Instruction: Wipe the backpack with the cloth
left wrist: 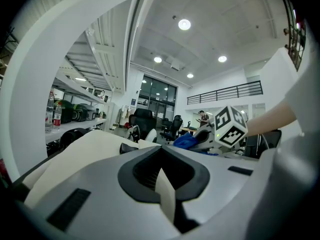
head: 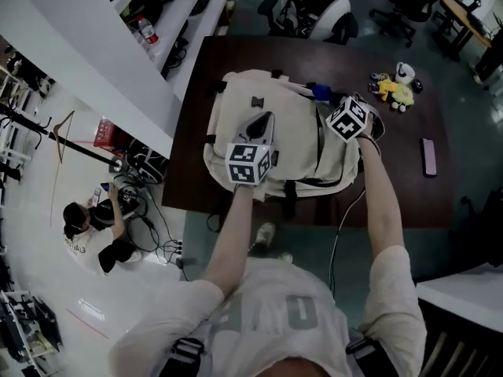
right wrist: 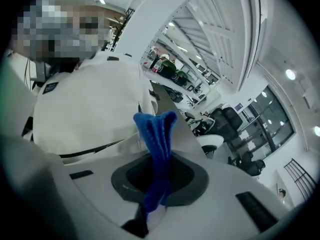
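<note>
Jaws: right gripper [right wrist: 151, 204] pinches cloth [right wrist: 157, 134], left gripper [left wrist: 168, 204] backpack [left wrist: 85, 146].

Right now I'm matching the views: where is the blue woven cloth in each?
Head view: blue woven cloth, upper centre.
Left gripper view: cloth right of centre, far side.
Right gripper view: cloth at centre, clamped between the jaws.
Shared landmark: the cream fabric backpack.

No text, label or number can be read.
</note>
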A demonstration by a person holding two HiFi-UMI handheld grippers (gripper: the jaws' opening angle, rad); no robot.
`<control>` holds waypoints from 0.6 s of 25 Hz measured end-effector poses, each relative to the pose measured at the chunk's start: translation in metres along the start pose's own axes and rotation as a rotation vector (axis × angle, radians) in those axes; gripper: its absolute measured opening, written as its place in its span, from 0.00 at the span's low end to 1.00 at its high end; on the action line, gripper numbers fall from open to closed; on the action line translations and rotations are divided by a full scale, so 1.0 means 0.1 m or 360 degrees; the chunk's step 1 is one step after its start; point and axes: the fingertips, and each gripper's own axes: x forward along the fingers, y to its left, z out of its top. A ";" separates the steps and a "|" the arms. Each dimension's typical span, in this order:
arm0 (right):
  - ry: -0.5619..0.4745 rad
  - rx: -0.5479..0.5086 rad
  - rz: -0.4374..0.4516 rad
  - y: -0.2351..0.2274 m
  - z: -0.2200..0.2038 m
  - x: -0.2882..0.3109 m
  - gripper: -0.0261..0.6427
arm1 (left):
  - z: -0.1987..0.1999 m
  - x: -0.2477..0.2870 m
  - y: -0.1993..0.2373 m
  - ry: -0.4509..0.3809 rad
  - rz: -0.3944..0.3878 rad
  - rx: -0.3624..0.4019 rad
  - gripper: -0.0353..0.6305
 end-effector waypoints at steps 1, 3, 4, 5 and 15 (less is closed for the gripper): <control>0.0016 -0.0023 0.0019 0.04 0.00 0.10 0.10 | -0.01 -0.01 0.00 0.0000 -0.0005 -0.0008 0.06; 0.0049 -0.0083 0.0068 0.15 0.00 0.28 0.10 | -0.02 -0.02 0.01 0.0001 -0.0011 -0.0022 0.06; 0.0063 -0.0100 0.0093 0.21 0.00 0.36 0.10 | -0.02 -0.02 0.01 0.0002 -0.0013 -0.0027 0.06; 0.0071 -0.0101 0.0116 0.26 -0.01 0.42 0.10 | -0.02 -0.01 0.01 0.0003 -0.0015 -0.0033 0.06; 0.0024 -0.0142 0.0148 0.61 -0.07 0.28 0.10 | -0.03 -0.01 0.04 -0.0013 -0.0034 -0.0019 0.06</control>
